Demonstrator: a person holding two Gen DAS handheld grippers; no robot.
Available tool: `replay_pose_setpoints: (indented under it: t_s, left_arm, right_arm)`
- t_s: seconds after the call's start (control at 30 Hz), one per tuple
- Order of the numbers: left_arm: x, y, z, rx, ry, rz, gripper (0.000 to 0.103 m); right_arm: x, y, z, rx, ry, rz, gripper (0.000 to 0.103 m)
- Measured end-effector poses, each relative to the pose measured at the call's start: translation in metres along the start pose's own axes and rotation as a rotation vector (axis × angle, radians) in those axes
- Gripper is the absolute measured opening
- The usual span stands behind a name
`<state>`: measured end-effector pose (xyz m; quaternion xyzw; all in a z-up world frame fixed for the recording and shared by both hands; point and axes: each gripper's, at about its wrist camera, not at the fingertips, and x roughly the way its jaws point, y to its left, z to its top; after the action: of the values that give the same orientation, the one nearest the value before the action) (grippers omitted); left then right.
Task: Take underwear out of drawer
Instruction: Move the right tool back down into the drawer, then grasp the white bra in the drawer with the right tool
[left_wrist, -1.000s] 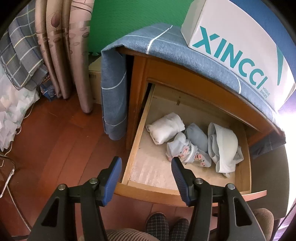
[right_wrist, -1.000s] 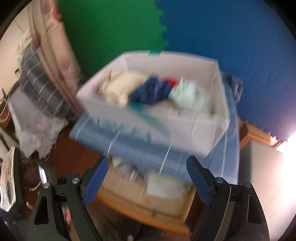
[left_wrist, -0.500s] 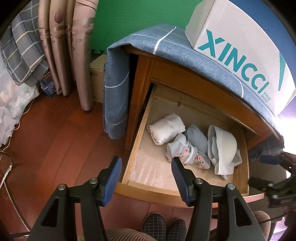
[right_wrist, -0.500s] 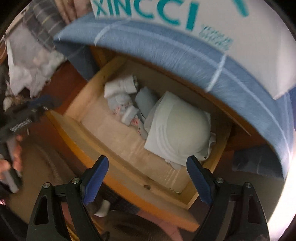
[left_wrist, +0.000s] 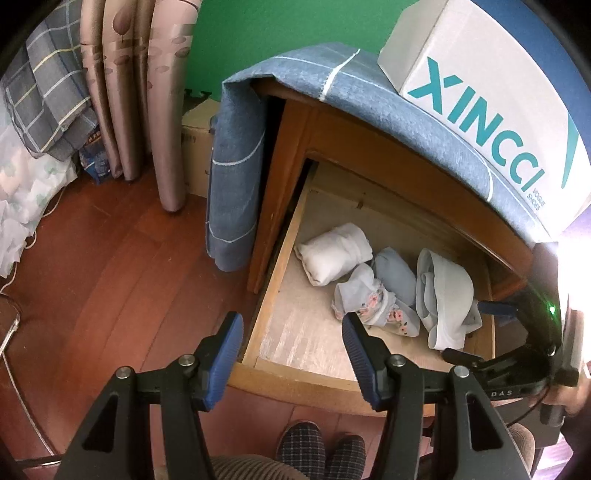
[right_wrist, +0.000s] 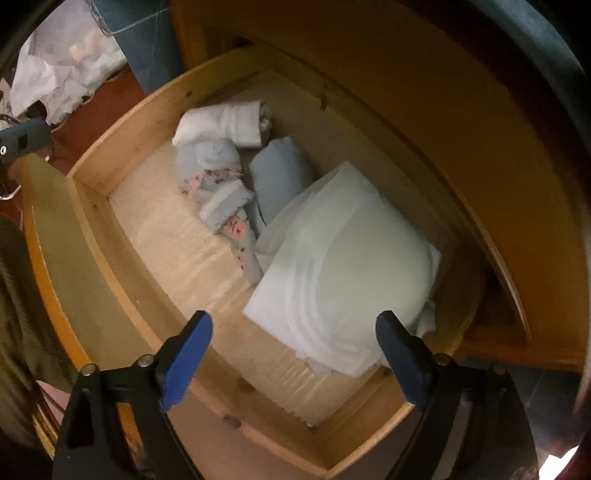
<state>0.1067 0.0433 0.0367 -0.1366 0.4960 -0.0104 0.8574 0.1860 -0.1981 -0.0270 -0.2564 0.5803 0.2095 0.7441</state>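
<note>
In the left wrist view, the left gripper (left_wrist: 291, 334) is seen with its blue-padded jaws half spread and nothing between them, held over the front corner of the open, pale wooden drawer (left_wrist: 275, 273) of the orange-brown bedside cabinet (left_wrist: 291, 155). Four pieces of underwear are contained in the drawer: a white rolled bundle (left_wrist: 334, 253), a light-blue floral crumpled piece (left_wrist: 373, 304), a plain pale-blue roll (left_wrist: 395, 275) and a large pale-grey padded bra (left_wrist: 445, 295) against the right wall. The right gripper (left_wrist: 480, 330) is seen entering at the drawer's right end, close to the bra. A white cardboard shoebox with teal lettering (left_wrist: 491, 92) is carried on the blue checked cloth (left_wrist: 369, 96) draped over the cabinet top. In the right wrist view, the right gripper (right_wrist: 293, 352) is shown with its jaws opening wide, nothing yet gripped, and the bra (right_wrist: 351, 266) lying just ahead between them, its far edge touching the pale-blue roll (right_wrist: 282, 177) and the floral piece (right_wrist: 221, 188); the white bundle (right_wrist: 225, 123) is kept further back. As a judgement, the bra's springy padded cup could be squeezed out of a shallow pinch, a neighbouring piece could be snagged and dragged along, and the right finger could be knocked against the drawer wall (right_wrist: 448, 332), which stands very near.
</note>
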Motion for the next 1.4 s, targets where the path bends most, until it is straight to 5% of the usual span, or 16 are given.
replay_pose_setpoints:
  t_s: [0.7, 0.9, 0.97, 1.17, 1.2, 1.4]
  left_arm:
    - [0.007, 0.003, 0.001, -0.015, 0.025, -0.011, 0.057]
    - [0.008, 0.004, 0.002, -0.021, 0.029, -0.014, 0.057]
    - [0.008, 0.005, 0.002, -0.022, 0.030, -0.015, 0.057]
    - [0.010, 0.005, 0.002, -0.022, 0.031, -0.014, 0.057]
    - [0.010, 0.005, 0.002, -0.020, 0.032, -0.013, 0.057]
    - [0.008, 0.004, 0.001, -0.014, 0.030, -0.008, 0.057]
  right_arm:
    - [0.060, -0.005, 0.021, -0.194, 0.017, -0.216, 0.097]
    - [0.076, -0.010, 0.032, -0.224, 0.010, -0.217, 0.098]
    - [0.075, -0.014, 0.034, -0.193, -0.004, -0.208, 0.094]
    - [0.078, -0.025, 0.038, -0.130, 0.027, -0.152, 0.056]
    - [0.080, -0.025, 0.039, -0.115, 0.045, -0.130, 0.041]
    - [0.076, -0.033, 0.042, -0.013, 0.125, -0.019, 0.034]
